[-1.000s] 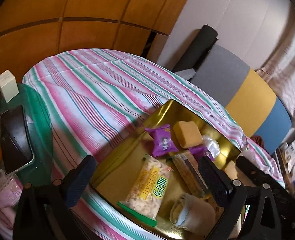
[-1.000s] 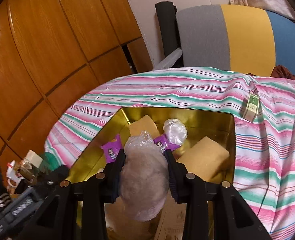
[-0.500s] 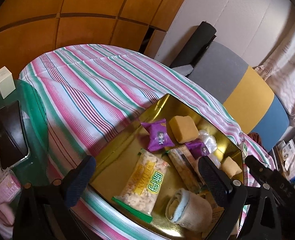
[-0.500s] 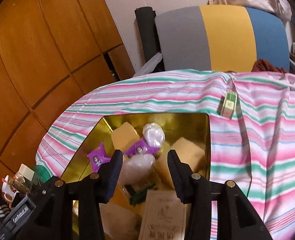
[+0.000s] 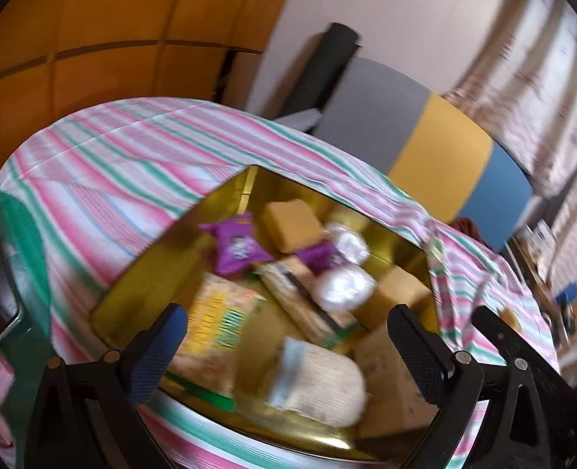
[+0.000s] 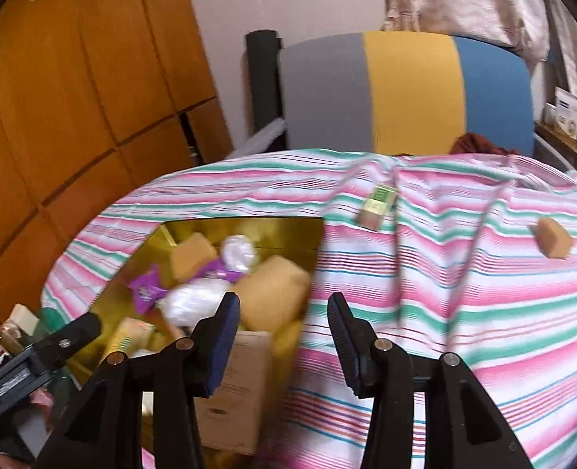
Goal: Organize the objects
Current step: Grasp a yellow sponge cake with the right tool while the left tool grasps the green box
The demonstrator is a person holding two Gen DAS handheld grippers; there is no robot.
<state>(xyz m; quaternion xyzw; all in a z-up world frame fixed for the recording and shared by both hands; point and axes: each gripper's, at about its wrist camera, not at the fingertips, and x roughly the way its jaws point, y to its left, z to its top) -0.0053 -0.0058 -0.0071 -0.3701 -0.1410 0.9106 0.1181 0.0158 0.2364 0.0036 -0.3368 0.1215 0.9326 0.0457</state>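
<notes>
A gold tray (image 5: 140, 285) (image 6: 147, 246) on the striped cloth holds purple snack packets (image 5: 235, 246), yellow sponges (image 5: 290, 222) (image 6: 272, 287), clear-wrapped white bundles (image 5: 343, 283) (image 6: 194, 299), a yellow snack bag (image 5: 222, 312), a rolled sock (image 5: 319, 375) and a cardboard box (image 6: 241, 383). My left gripper (image 5: 284, 336) is open and empty above the tray's near side. My right gripper (image 6: 282, 326) is open and empty over the tray's right edge. A small green box (image 6: 378, 205) and a brown sponge cube (image 6: 554, 238) lie on the cloth to the right.
A grey, yellow and blue chair back (image 6: 405, 90) stands behind the table. Wooden panels (image 6: 73, 97) fill the left. A green side table (image 5: 18, 234) with small items sits at the left edge.
My right gripper has let go of the clear-wrapped bundle into the tray, opened, and swung right toward the cloth. The left gripper has shifted slightly; its view is blurred.
</notes>
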